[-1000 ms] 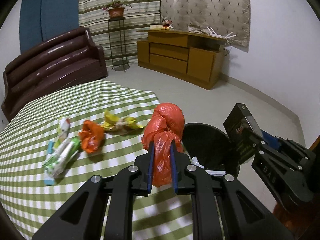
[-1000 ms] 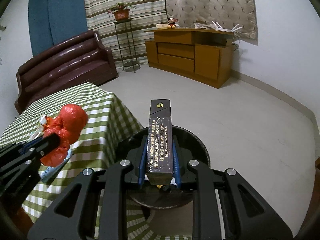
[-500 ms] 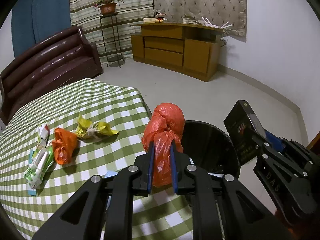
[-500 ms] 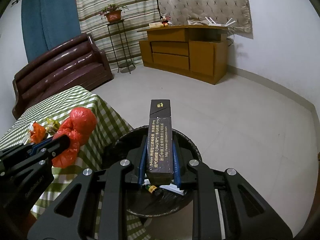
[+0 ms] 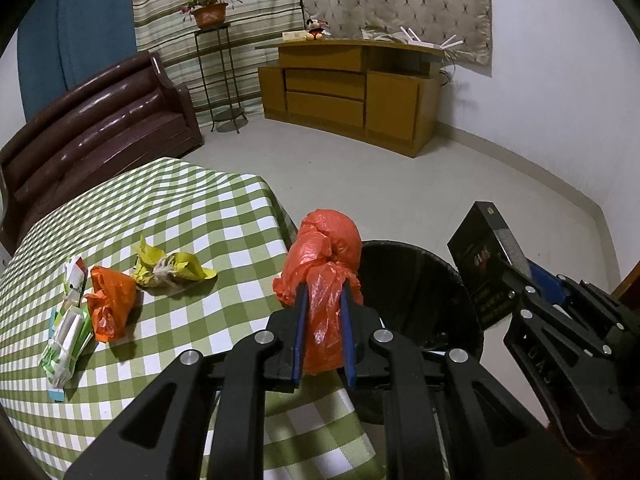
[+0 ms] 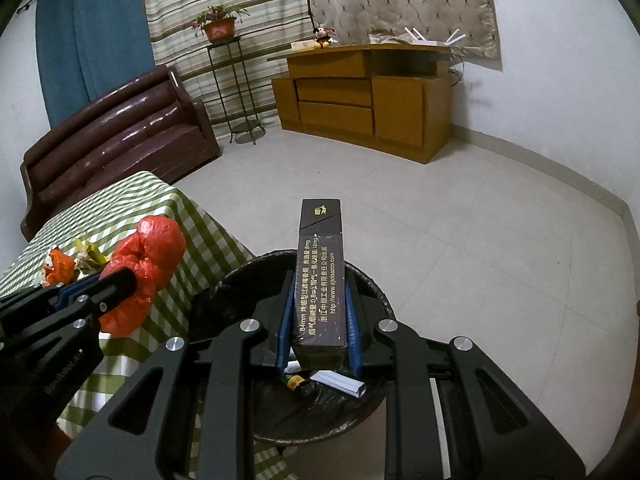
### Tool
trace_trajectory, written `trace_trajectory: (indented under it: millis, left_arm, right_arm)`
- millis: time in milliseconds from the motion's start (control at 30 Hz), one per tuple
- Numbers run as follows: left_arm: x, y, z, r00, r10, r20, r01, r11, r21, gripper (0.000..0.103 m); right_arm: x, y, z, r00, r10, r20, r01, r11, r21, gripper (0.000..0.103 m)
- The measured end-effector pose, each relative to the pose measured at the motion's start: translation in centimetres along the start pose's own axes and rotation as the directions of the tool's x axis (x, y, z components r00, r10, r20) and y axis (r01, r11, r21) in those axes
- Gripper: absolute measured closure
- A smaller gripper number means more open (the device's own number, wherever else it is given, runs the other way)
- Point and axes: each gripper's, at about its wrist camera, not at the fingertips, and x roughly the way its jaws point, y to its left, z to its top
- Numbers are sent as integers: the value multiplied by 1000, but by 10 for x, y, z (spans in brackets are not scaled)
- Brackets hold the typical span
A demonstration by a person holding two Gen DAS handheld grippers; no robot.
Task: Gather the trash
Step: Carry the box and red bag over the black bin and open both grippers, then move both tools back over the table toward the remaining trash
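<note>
My left gripper [image 5: 323,296] is shut on a crumpled red plastic bag [image 5: 326,252], held above the table's corner beside the black trash bin [image 5: 420,288]. My right gripper [image 6: 319,300] is shut on a dark cigarette box [image 6: 321,276] and holds it over the bin [image 6: 240,292], which has bits of trash inside. The box also shows in the left wrist view [image 5: 486,268], and the red bag in the right wrist view [image 6: 148,256]. On the green checked table [image 5: 180,208] lie an orange bag [image 5: 110,302], a yellow wrapper [image 5: 172,270] and a green-white packet [image 5: 66,336].
A brown sofa [image 5: 92,128] stands behind the table. A wooden cabinet [image 5: 352,92] and a plant stand [image 5: 216,80] are against the far wall. Pale tiled floor [image 6: 460,220] lies beyond the bin.
Both grippers have moved right towards the bin with their loads. The table trash has slid left in the left wrist view, and the box is now over the bin's opening.
</note>
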Motion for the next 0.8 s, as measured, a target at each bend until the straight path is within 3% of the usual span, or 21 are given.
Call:
trace_trajectory:
  millis: [167,433,800]
  left_arm:
    - [2,-4,2,1000,-2,-5,2,1000,7,84]
    - [2,-7,7,1000,0,-3,0,1000,-3,60]
    - [2,-9,8,1000,2,2,-2,1000,-5,55]
  right_arm:
    - [1,0,0,1000,1,-1,-1,1000,2,81]
    - [5,-4,-1,1000,7,-2,-7,1000,26,80]
    - [3,-4,2,1000,2,5,-2,999,33,80]
